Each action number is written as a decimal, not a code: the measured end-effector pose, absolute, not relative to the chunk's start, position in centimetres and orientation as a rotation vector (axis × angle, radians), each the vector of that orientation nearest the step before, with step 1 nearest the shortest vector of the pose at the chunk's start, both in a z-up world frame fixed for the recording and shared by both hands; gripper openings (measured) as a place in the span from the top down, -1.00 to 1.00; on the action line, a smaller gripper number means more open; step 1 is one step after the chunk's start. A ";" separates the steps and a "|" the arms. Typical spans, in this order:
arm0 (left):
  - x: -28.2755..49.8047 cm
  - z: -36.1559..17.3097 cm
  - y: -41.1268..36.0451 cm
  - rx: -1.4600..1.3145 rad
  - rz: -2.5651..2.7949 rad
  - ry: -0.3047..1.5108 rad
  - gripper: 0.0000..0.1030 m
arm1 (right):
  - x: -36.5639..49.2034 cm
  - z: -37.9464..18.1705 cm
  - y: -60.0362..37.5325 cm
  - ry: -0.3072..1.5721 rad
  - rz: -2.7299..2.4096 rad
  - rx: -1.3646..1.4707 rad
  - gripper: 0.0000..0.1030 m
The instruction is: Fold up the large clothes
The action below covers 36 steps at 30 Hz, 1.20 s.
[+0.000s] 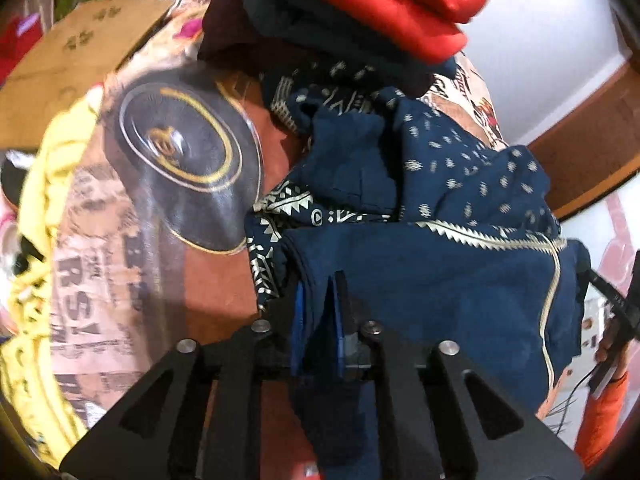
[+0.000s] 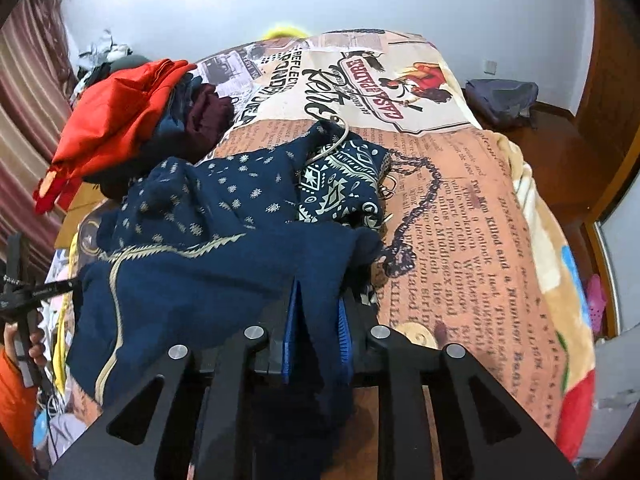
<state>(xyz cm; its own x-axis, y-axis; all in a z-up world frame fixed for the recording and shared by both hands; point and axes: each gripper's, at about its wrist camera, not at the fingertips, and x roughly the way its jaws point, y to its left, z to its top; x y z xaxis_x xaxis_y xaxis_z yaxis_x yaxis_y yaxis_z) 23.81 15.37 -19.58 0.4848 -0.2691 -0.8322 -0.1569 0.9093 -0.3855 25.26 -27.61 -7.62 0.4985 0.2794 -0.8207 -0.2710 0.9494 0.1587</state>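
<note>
The left claw and right claw are each closed on one edge of the blue patterned garment, which stretches between them and trails forward onto the bed.

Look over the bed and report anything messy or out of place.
The navy printed garment is bunched, not flat, with both the left tongs and right tongs pinching it. Its beaded cord trails loose across the blanket. A red garment tops an unfolded heap.
</note>
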 end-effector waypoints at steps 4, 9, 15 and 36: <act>21.8 -17.2 15.2 -0.400 -0.084 1.034 0.10 | 23.7 -6.3 -28.2 0.990 0.342 0.014 0.52; 19.5 -16.9 14.6 -0.399 -0.113 1.057 0.09 | 21.4 -5.9 -28.7 0.983 0.354 0.023 0.05; 17.3 -18.6 13.7 -0.431 -0.173 1.134 0.09 | 19.5 -7.0 -28.1 1.038 0.375 -0.046 0.04; 17.0 -13.3 10.8 -0.463 -0.268 0.950 0.94 | 19.1 -5.0 -23.8 0.890 0.572 0.040 0.84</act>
